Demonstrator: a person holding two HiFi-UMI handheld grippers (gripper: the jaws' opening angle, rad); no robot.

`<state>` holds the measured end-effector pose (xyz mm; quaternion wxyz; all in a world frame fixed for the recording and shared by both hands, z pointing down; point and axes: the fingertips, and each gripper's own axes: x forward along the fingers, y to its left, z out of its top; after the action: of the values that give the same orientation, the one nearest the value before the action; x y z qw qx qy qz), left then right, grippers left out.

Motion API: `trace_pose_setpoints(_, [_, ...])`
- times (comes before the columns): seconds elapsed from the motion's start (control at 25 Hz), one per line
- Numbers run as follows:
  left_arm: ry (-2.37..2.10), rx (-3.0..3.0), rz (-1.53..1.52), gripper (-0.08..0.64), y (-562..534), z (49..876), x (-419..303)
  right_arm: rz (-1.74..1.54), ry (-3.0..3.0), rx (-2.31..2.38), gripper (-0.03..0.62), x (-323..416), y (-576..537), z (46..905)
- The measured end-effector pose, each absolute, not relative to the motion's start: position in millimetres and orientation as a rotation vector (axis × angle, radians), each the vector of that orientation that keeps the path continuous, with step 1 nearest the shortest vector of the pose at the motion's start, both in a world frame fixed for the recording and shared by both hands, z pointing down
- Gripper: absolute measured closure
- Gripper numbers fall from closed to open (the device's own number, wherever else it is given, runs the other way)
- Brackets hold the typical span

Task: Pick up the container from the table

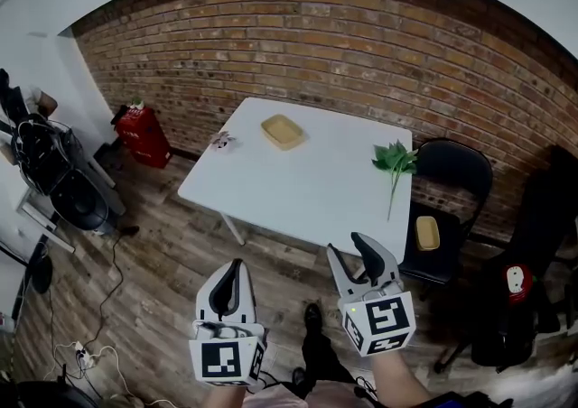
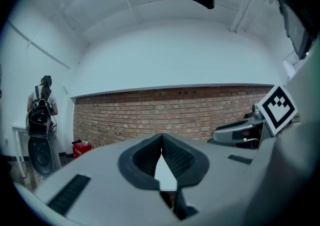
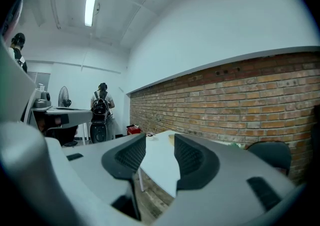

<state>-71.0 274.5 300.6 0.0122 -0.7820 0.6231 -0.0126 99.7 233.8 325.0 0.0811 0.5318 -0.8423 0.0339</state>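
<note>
Wooden floor (image 1: 163, 253) fills the space under both pairs of tongs, which hover side by side short of the worktop's near edge, so the pickup looks not yet begun. The left tongs (image 1: 237, 264) have their tips pressed together with nothing between them, which suggests this hand is only along for the ride. The right tongs (image 1: 348, 245) stand wide with only air in the gap and point toward the white worktop (image 1: 307, 180), probably because this is the hand meant to take hold.

Most of the worktop beyond them is bare. A leafy green sprig (image 1: 394, 161) lies near its right edge. The container (image 1: 283, 132), a shallow tan tray, sits on the far side close to the back edge, well apart from both tongs, so reaching it calls for a stretch across the top. A small, unclear object (image 1: 222, 139) rests at the far left corner.

A dark chair (image 1: 456, 180) stands just beside the worktop on the right, and a red fire extinguisher (image 1: 142, 134) stands against the brick wall (image 1: 361, 45) behind.
</note>
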Motion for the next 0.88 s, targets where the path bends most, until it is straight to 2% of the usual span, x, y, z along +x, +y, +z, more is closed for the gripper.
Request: trace_pose_setpoints(0.88, [2.031,-2.353,-0.118,0.551,43.1,297.6,-65.5,0.132,-2.577,1.463,0.423,96.2,-16.6,331.8])
